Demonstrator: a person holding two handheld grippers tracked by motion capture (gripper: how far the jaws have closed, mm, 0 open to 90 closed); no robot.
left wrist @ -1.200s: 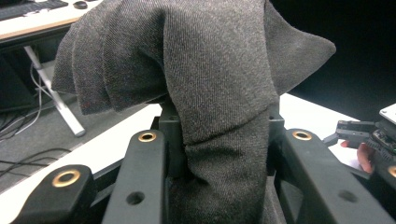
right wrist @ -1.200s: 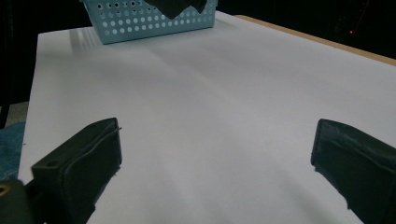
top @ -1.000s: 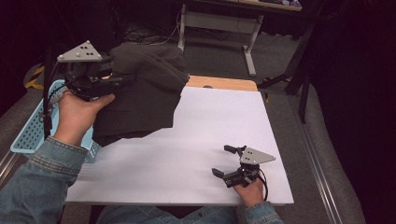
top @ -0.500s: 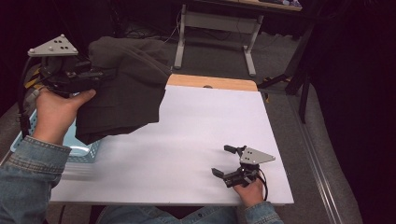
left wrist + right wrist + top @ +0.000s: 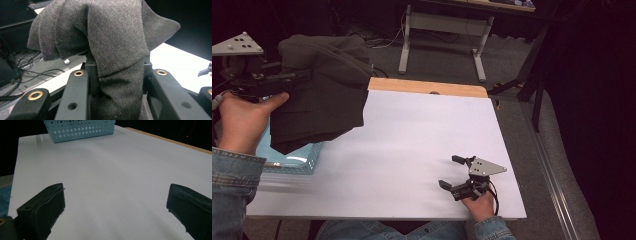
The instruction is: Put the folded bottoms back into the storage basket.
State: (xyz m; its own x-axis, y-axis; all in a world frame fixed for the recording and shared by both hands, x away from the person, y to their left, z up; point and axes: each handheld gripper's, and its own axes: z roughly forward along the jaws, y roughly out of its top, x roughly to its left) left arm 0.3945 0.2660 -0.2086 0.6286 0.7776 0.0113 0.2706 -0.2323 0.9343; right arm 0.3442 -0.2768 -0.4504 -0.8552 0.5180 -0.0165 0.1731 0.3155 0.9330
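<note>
A dark grey cloth garment (image 5: 319,85) hangs in the air over the table's left edge, held up by my left gripper (image 5: 297,77), which is shut on a bunched fold of it. In the left gripper view the same grey cloth (image 5: 112,50) is pinched between the jaws and drapes over them. My right gripper (image 5: 452,172) rests on the white table (image 5: 412,130) near the front right, jaws wide open with nothing between them. In the right gripper view my right gripper (image 5: 113,202) frames bare table.
A light blue perforated basket (image 5: 297,160) sits at the table's left edge, partly under the hanging cloth; the blue basket (image 5: 80,128) stands at the far end in the right gripper view. A wooden strip (image 5: 427,87) runs along the table's far edge. Desk legs (image 5: 404,45) stand beyond.
My left gripper has carried the cloth up and to the left, away from the table's middle. The basket is more exposed. The right gripper has stayed put.
</note>
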